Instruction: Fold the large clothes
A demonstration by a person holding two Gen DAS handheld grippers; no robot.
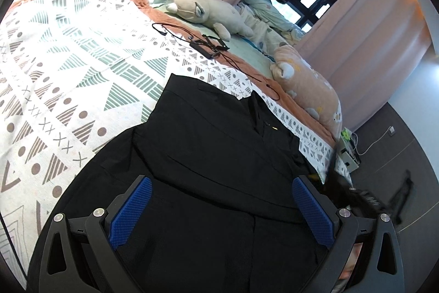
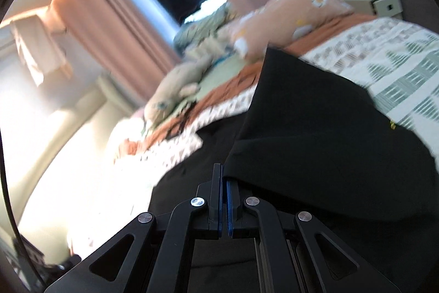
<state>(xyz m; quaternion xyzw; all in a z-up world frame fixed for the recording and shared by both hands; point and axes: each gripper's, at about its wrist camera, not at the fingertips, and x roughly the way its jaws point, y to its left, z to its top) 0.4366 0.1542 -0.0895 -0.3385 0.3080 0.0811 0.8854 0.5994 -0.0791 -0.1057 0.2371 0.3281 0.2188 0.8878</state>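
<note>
A large black garment (image 1: 214,155) lies spread on the patterned bedspread (image 1: 68,67), partly folded over itself. My left gripper (image 1: 222,199) is open, its blue pads (image 1: 131,213) wide apart just above the garment, holding nothing. In the right wrist view my right gripper (image 2: 223,172) is shut on an edge of the black garment (image 2: 315,133) and holds a flap of it lifted over the rest of the cloth. The right wrist view is blurred by motion.
A beige plush toy (image 1: 208,13), a peach pillow (image 1: 310,89) and a black cable with adapter (image 1: 205,45) lie on the far side of the bed. Curtains (image 1: 365,26) and a window stand behind. The bed's edge and dark floor (image 1: 397,155) are to the right.
</note>
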